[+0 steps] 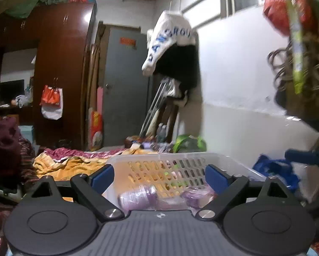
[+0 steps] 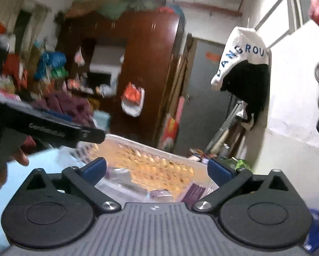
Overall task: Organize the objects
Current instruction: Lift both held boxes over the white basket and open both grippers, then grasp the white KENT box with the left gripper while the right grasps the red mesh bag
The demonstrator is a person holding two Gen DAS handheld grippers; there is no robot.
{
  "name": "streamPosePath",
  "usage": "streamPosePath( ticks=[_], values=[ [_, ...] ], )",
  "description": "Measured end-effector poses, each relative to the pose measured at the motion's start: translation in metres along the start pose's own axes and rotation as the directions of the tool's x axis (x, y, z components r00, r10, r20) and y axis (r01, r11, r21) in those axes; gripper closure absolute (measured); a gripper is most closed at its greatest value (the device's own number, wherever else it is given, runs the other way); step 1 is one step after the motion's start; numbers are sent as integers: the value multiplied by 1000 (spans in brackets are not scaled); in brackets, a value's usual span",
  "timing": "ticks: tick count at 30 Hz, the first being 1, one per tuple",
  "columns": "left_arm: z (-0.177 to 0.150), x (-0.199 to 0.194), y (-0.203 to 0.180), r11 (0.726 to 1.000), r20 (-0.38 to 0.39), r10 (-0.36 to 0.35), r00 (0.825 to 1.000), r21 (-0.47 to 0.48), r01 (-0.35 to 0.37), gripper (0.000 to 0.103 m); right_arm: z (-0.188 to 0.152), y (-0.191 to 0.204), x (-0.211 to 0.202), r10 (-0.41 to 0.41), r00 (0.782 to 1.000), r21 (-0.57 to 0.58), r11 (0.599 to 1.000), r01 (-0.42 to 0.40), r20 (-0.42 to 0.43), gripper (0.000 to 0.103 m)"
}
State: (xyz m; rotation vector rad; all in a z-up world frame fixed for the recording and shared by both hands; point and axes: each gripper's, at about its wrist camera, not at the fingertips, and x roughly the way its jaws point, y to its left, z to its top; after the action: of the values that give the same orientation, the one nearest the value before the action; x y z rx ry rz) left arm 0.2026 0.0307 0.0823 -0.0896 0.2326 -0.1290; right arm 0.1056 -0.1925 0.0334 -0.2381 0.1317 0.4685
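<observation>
A clear plastic basket (image 1: 159,157) with slotted walls sits just ahead of my left gripper (image 1: 159,176), which is open and empty. Inside it lie a pale purple bottle (image 1: 138,197) on its side and a purple packet (image 1: 196,194). In the right wrist view the same basket (image 2: 165,151) lies ahead of my right gripper (image 2: 157,169), open and empty, with purple packets (image 2: 194,192) showing in it. The left gripper's black body (image 2: 46,128) and the hand holding it cross the left of that view.
A rumpled orange and red blanket (image 1: 70,162) lies left of the basket. Blue cloth (image 1: 274,168) lies to its right by the white wall. A brown wardrobe (image 1: 61,70), a grey door (image 1: 125,89) and a hanging white shirt (image 1: 170,40) stand behind.
</observation>
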Motion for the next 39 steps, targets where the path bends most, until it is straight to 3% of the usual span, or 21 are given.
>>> streamPosePath(
  ticks=[4, 8, 11, 13, 17, 21, 23, 27, 34, 39],
  values=[
    [-35, -49, 13, 1000, 11, 15, 1000, 16, -15, 8, -38, -13, -14, 43, 994, 119, 992, -32, -97, 0],
    [-76, -72, 26, 999, -90, 36, 995, 16, -35, 8, -77, -17, 12, -31, 967, 133, 989, 67, -254, 0],
    [-92, -69, 27, 998, -168, 41, 985, 48, -33, 8, -94, -21, 29, 12, 946, 199, 979, 56, -325, 2],
    [-102, -63, 22, 994, -198, 74, 977, 95, -57, 8, -101, -21, 34, 47, 940, 237, 971, 36, -338, 4],
    [-115, -51, 23, 992, -268, 104, 958, 102, -79, 10, -103, -15, 44, 32, 929, 209, 977, 50, -370, 18],
    [-127, -45, 22, 990, -319, 121, 940, 102, -93, 27, -103, -14, 41, 45, 930, 224, 974, 40, -364, 23],
    [-130, -45, 22, 989, -311, 134, 941, 109, -105, 29, -107, -17, 37, 45, 931, 236, 971, 45, -362, 28],
    [-132, -50, 21, 988, -276, 142, 951, 101, -118, 57, -114, -19, 40, 58, 927, 239, 970, 35, -371, 50],
    [-142, -64, 18, 984, -149, 144, 978, 127, -126, 61, -113, -20, 31, 37, 949, 240, 970, 42, -314, 55],
    [-144, -70, 18, 984, -84, 147, 986, 117, -137, 61, -113, -22, 22, 39, 967, 254, 967, 27, -253, 55]
  ],
)
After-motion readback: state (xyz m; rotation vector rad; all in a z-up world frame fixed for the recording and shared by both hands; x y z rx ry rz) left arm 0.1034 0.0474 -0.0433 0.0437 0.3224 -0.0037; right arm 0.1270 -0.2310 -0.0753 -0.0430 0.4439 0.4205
